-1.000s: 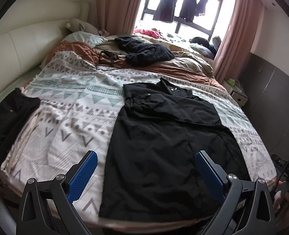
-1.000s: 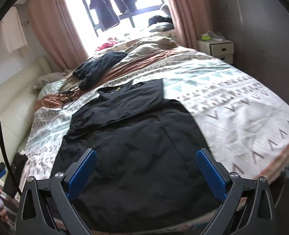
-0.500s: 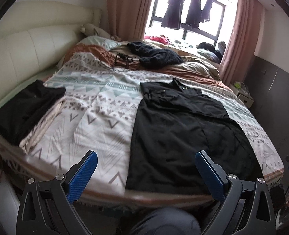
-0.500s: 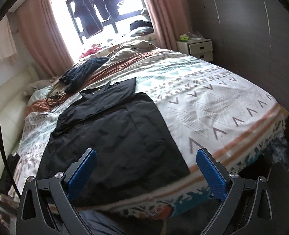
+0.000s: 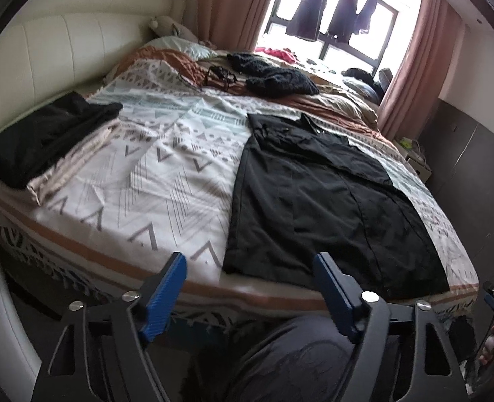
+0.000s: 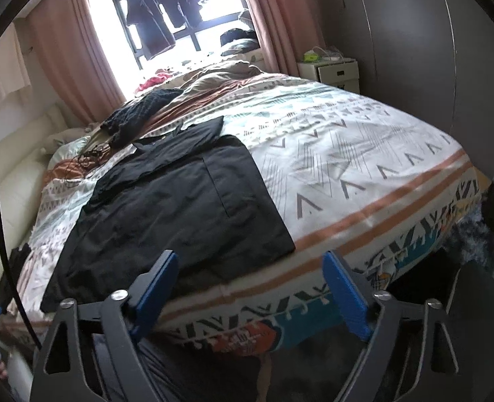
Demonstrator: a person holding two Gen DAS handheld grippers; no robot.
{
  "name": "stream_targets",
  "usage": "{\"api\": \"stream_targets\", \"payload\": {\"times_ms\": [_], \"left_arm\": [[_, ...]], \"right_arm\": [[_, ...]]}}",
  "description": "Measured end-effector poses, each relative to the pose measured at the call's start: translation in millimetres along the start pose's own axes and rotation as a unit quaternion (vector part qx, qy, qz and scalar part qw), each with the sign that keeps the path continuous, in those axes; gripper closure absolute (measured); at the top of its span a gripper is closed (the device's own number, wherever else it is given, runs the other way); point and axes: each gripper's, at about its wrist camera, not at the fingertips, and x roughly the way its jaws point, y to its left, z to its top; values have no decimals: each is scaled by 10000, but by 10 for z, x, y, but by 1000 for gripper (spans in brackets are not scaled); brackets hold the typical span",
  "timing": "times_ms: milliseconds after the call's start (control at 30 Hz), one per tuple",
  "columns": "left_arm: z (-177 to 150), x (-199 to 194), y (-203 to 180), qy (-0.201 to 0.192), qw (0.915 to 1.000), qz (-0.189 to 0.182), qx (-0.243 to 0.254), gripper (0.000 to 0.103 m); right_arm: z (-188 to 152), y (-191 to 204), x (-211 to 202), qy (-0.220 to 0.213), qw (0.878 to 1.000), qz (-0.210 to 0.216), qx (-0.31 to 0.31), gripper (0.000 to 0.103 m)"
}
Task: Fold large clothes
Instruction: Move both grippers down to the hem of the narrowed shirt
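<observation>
Black shirt (image 5: 317, 201) flat on bed (image 5: 166, 181), hem at near edge. Left tongs (image 5: 248, 296) and right tongs (image 6: 250, 293) short of hem, just been closing, still apart, empty.

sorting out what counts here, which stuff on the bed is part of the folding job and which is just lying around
Part of the job:
- black shirt, spread flat
- folded pile at the bed's corner, likely done

Lying about:
- dark knit
- cable tangle
- pink garment
- nightstand
</observation>
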Motion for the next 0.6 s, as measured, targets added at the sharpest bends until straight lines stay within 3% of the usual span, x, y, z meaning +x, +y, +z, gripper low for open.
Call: {"api": "stream_targets", "payload": {"times_ms": [100, 333, 600], "left_arm": [[-31, 113, 33, 99, 9999, -53, -71, 37], [-72, 489, 96, 314, 9995, 30, -95, 44], [-87, 963, 220, 693, 9972, 3, -269, 45]], "right_arm": [[-80, -66, 99, 110, 9999, 55, 110, 31], [-145, -159, 377, 248, 9994, 81, 206, 40], [-154, -289, 821, 475, 9984, 119, 267, 45]]}}
